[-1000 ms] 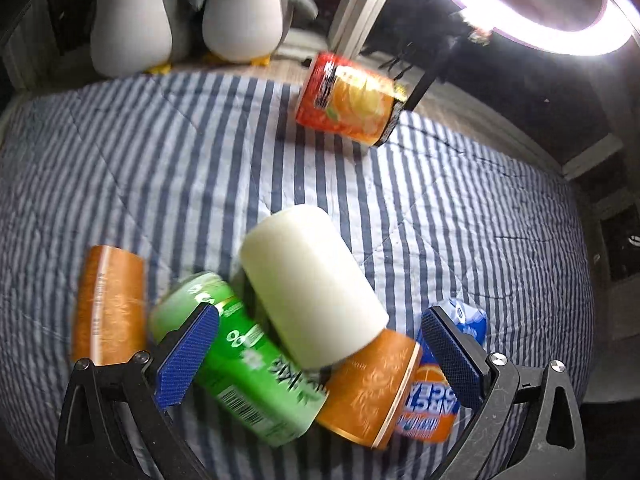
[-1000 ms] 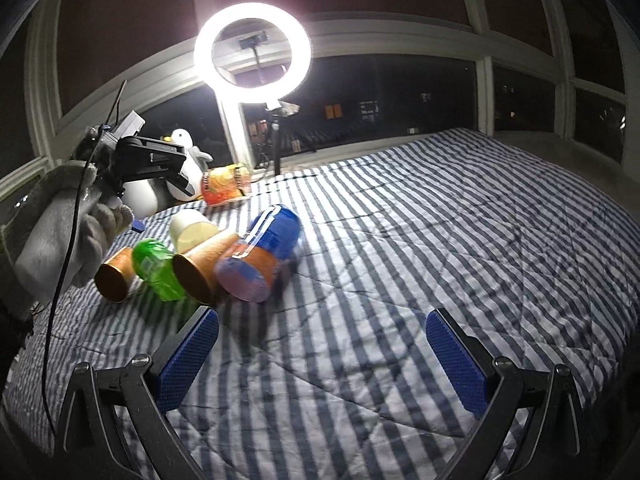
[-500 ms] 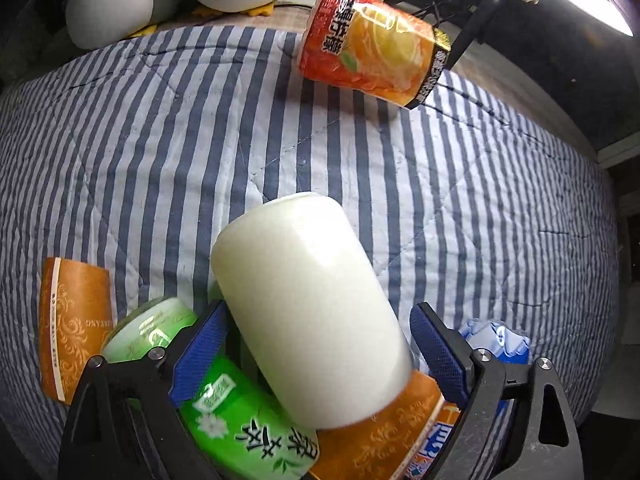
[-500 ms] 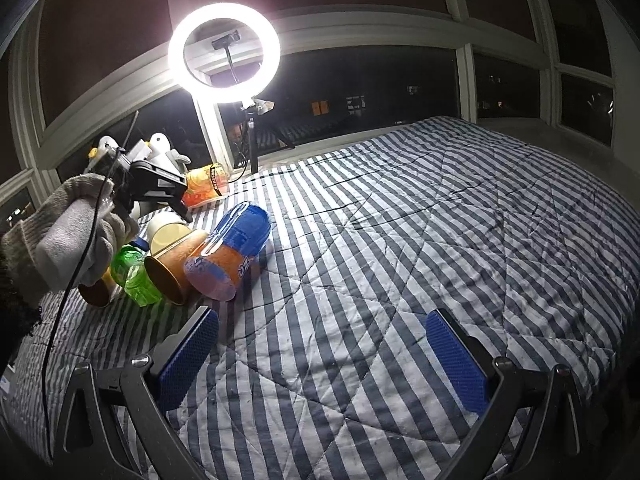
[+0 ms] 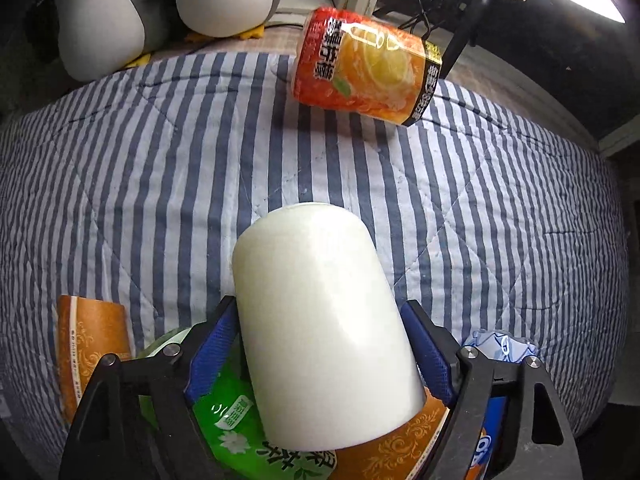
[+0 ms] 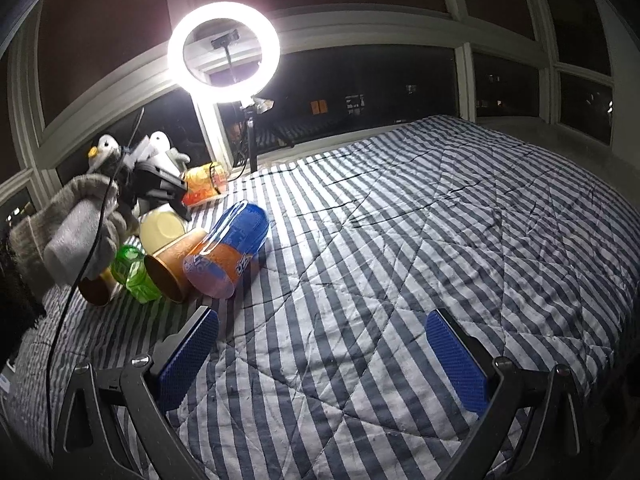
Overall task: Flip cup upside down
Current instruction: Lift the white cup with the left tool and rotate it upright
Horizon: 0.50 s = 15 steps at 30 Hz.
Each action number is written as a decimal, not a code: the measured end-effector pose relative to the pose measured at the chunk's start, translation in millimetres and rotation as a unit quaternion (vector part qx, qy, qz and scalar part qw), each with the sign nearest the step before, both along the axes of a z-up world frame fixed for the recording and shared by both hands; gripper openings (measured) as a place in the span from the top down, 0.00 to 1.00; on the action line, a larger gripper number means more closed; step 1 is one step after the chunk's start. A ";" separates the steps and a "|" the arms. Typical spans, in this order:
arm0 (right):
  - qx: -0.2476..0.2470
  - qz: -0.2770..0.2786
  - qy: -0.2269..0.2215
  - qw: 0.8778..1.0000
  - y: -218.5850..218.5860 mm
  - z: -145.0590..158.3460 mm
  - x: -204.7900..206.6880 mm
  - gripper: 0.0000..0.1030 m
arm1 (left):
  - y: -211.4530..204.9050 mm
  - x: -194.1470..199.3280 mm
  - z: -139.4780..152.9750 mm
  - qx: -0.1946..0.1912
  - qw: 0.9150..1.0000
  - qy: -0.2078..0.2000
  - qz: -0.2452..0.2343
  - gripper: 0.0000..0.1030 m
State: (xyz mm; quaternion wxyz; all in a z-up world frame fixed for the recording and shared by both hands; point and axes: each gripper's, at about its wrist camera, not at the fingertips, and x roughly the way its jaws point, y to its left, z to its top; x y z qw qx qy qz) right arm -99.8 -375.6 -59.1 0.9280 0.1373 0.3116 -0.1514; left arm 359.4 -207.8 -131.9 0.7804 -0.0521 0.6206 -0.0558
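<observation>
So the left gripper [image 5: 320, 352] has its blue pads right up against both sides of the white cup [image 5: 320, 320], closed onto it around the wider, open-end half. Looks like contact on both sides, though I can't say how hard it's squeezing. The right gripper [image 6: 320, 364] is spread wide with nothing between its pads, just hanging over the striped quilt [image 6: 440, 240].

The cup lies on its side on top of a pile: a green bottle [image 5: 224, 428] and an orange paper cup [image 5: 384, 452] underneath it, a blue and orange bottle [image 5: 496, 400] to the right. Its closed bottom points away from the camera.

My guess is it's light and fairly stiff, smooth plastic or paper, so a bit slippery. Gripping mid-wall seems smart; too near the rim and it could flex or squirt out.

The left wrist view shows the pad contact up close, plus an orange can [image 5: 364, 76] lying farther off. The right wrist view can't show that contact, but it gives the whole pile from the side, the gloved hand [image 6: 76, 232] holding the tool, and the ring light [image 6: 224, 48] by the window.
</observation>
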 end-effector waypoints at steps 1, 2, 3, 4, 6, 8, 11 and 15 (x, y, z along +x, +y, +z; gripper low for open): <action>0.000 0.001 0.002 1.000 1.6 -1.0 1.2 0.01 | 0.7 -1.1 4.9 -0.001 1.000 -0.002 -0.002 0.19; 0.001 0.002 0.004 1.000 2.7 -1.7 1.7 0.01 | 0.9 -3.5 12.0 -0.001 1.000 -0.011 -0.007 0.20; 0.002 0.003 0.006 1.000 3.7 -2.4 2.8 0.01 | 1.4 -6.2 17.6 0.000 1.000 -0.016 -0.010 0.21; 0.003 0.004 0.009 1.000 4.8 -3.2 4.1 0.01 | 2.3 -9.5 24.9 -0.002 1.000 -0.022 -0.015 0.22; 0.004 0.005 0.010 1.000 6.8 -3.9 6.0 0.01 | 7.5 -16.2 34.5 -0.008 0.999 -0.028 -0.022 0.24; 0.006 0.008 0.009 1.000 8.9 -3.3 7.0 0.01 | 13.8 -28.4 46.2 -0.012 0.999 -0.035 -0.030 0.26; 0.005 0.012 0.003 1.000 14.4 0.0 6.7 0.01 | 17.9 -54.4 62.1 -0.016 0.998 -0.047 -0.047 0.26; 0.002 0.019 -0.001 1.000 22.6 3.5 6.8 0.01 | 35.7 -89.7 79.8 -0.021 0.996 -0.063 -0.060 0.27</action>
